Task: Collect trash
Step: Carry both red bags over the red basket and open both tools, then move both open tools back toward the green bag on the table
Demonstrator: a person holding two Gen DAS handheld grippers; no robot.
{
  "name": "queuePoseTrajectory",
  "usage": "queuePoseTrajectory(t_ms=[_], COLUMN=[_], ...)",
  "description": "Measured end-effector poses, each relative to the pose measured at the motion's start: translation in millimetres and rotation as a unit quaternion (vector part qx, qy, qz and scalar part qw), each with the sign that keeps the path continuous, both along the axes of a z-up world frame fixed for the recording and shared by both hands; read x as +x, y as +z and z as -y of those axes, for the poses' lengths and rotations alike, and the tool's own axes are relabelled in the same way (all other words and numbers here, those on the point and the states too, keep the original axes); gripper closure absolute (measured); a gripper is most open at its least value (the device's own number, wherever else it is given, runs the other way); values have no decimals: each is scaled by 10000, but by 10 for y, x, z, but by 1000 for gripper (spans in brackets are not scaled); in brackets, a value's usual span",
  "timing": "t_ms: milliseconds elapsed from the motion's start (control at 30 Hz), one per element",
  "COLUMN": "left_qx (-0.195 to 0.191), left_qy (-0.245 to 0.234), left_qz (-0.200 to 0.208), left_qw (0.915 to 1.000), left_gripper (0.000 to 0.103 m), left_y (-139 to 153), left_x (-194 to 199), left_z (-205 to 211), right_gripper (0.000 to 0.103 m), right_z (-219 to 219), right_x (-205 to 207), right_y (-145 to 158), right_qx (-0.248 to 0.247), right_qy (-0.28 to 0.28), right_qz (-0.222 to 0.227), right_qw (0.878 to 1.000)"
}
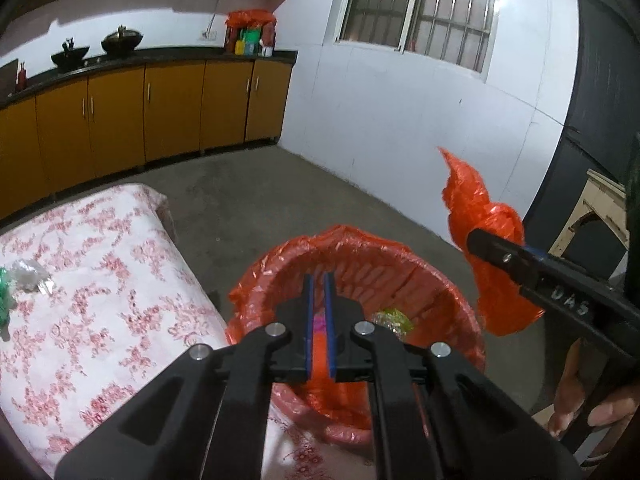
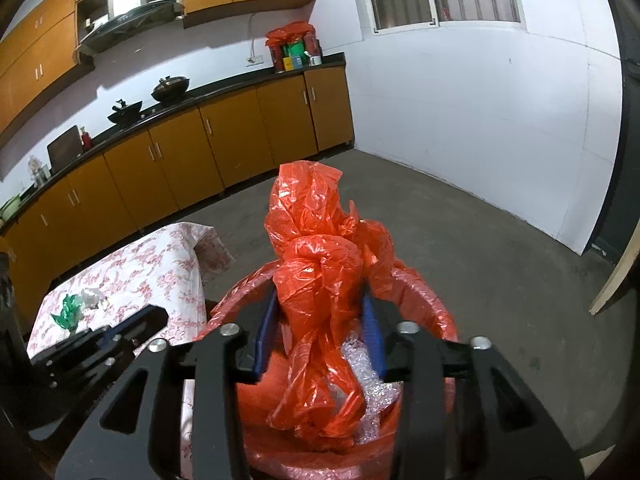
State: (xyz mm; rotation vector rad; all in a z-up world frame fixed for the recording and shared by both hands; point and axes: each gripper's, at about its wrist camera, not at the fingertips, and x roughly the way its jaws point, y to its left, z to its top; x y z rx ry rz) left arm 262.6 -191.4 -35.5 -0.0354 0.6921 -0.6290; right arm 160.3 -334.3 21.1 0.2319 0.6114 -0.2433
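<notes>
A round bin [image 1: 448, 304] lined with an orange plastic bag stands beside the table; wrappers [image 1: 392, 318] lie inside. My left gripper [image 1: 319, 280] hovers over the bin's near rim, its blue pads almost together with nothing clearly between them. My right gripper [image 2: 320, 308] is closed on a knotted orange plastic bag [image 2: 320, 264] and holds it above the bin [image 2: 424, 296]. That bag and the right gripper also show at the right of the left wrist view [image 1: 480, 216]. Green and clear wrappers [image 2: 80, 304] lie on the table.
The table has a white cloth with red flowers [image 1: 100, 280]. Orange kitchen cabinets [image 1: 160, 108] with a dark counter run along the far wall. A white wall with a barred window [image 1: 420, 8] is on the right. The floor is bare concrete [image 2: 480, 240].
</notes>
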Motion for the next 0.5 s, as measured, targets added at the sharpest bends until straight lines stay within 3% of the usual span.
queuePoseTrajectory(t_ms=[67,300,500], left_qx=[-5,61,156], left_qy=[78,540,985], left_qz=[-118,-51,65], left_qw=[9999,9985,9950], left_gripper=[84,58,50], left_y=[-50,-75,-45], left_x=[33,95,108], left_z=[-32,-352,-712], right_gripper=[48,46,46], right_z=[-4,19,-116], right_x=[5,-12,34], right_y=[2,33,44], right_qx=[37,0,-134], right_qy=[-31,-117,25], right_qz=[5,21,24], right_qw=[10000,9999,9999])
